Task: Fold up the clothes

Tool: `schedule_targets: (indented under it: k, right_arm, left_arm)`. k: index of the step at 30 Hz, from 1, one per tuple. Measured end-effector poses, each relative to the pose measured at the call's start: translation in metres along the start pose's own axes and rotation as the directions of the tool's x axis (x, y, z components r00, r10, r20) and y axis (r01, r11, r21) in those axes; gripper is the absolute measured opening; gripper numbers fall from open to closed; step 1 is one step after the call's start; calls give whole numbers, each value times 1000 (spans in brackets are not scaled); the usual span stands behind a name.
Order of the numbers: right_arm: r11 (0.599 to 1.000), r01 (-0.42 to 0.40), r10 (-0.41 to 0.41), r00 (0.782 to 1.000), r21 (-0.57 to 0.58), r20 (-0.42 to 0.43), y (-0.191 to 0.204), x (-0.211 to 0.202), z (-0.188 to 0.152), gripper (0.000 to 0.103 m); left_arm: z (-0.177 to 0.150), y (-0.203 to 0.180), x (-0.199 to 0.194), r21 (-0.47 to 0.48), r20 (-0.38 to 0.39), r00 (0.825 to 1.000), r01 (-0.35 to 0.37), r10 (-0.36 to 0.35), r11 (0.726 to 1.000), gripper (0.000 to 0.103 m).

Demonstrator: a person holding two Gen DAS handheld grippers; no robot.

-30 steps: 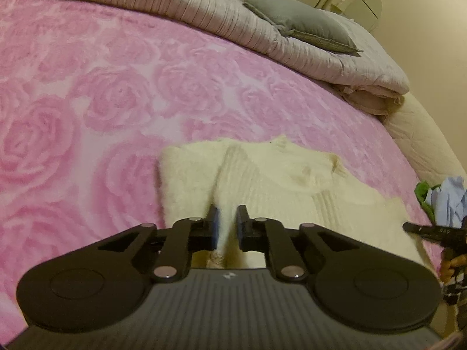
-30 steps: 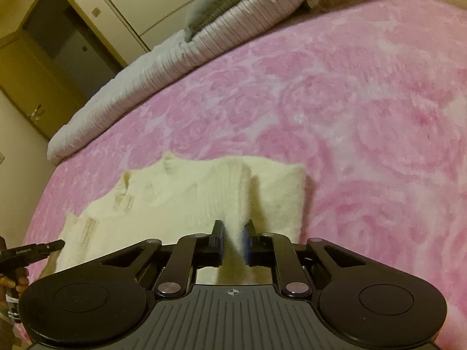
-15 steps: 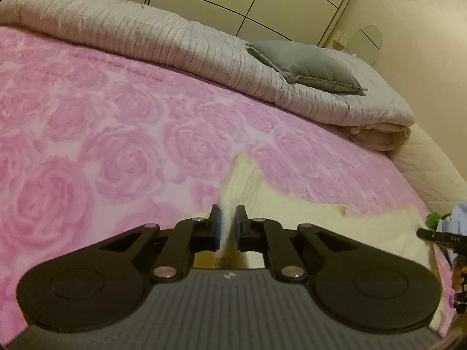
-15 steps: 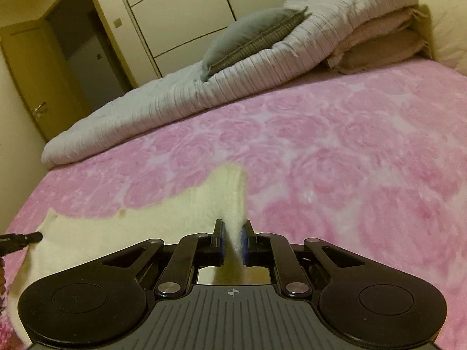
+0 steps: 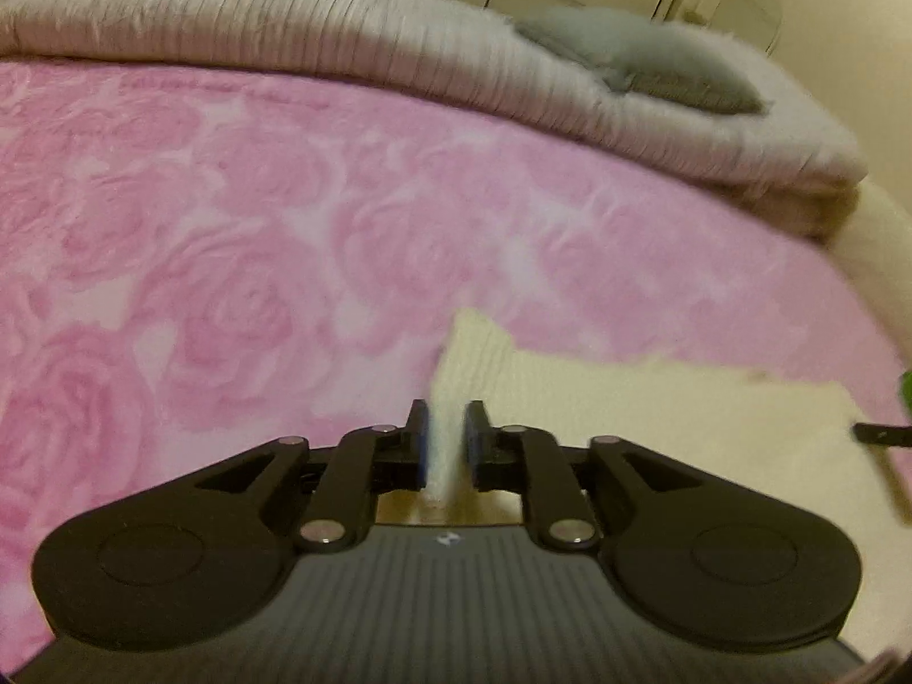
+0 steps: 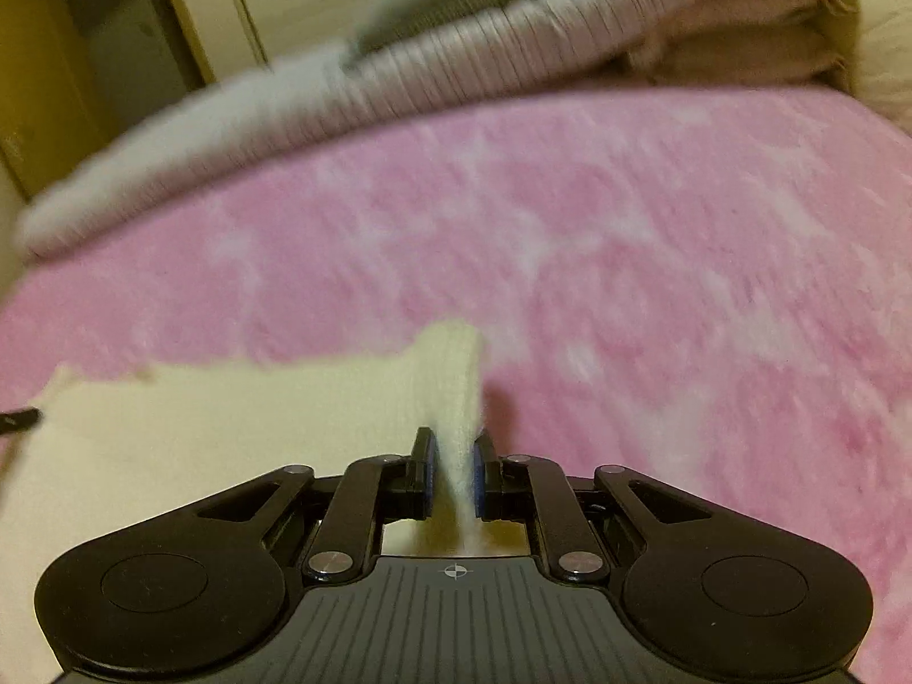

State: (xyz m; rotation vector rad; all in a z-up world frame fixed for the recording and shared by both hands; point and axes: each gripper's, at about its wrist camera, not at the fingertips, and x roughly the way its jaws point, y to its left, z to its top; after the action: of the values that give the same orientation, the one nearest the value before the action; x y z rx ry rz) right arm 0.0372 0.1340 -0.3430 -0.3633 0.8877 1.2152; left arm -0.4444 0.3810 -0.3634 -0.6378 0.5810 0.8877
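Both claws I run grip the cream sweater (image 5: 655,416): left gripper (image 5: 446,440) and right gripper (image 6: 454,470) each pinch a corner above the pink blanket (image 5: 285,228).

the left gripper (image 5: 446,438) pinches a cream knit garment (image 5: 655,416). the garment lies on the pink rose blanket (image 5: 256,239), toward its right edge.

A second earlier the cream knit sweater (image 5: 655,404) lay spread on the pink rose blanket (image 5: 239,262), its neckline and ribbed body in plain sight ahead of both grippers. Since then the left gripper (image 5: 446,444) and right gripper (image 6: 454,470) had each lifted a pinched edge, so the sweater showed only as a taut strip between them, and both views had blurred.
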Motion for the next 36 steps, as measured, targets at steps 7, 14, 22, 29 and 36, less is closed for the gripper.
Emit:
schedule_targets:
  k: [7,14,22,29,36]
  right_arm:
    - [991,130,-133,986,37,102,9,-56,-19,37]
    - [990,109,-98,988,-93,118,68,-111,-82,37]
    - [956,233,-210,968,-180,136,86,-101,-139,36]
    - [959,276,-268,957,-58,113,65,-123,-140,37]
    - [922,-1,-42,994,387,102,34,-164,-177,51]
  left_arm:
    - [-6,4,-62,-18,90,989,-115,116,993,16]
    - [-57,-52,-117,115,64,997,-44,37,992,17]
    - [-106,-66,-107,110,31,988,-155,153,982,18]
    - [-106,-50,-146,60,24,972,-234,233,970,6]
    - [-147,-12,-188,-351,-50,997,-65,50,934,31]
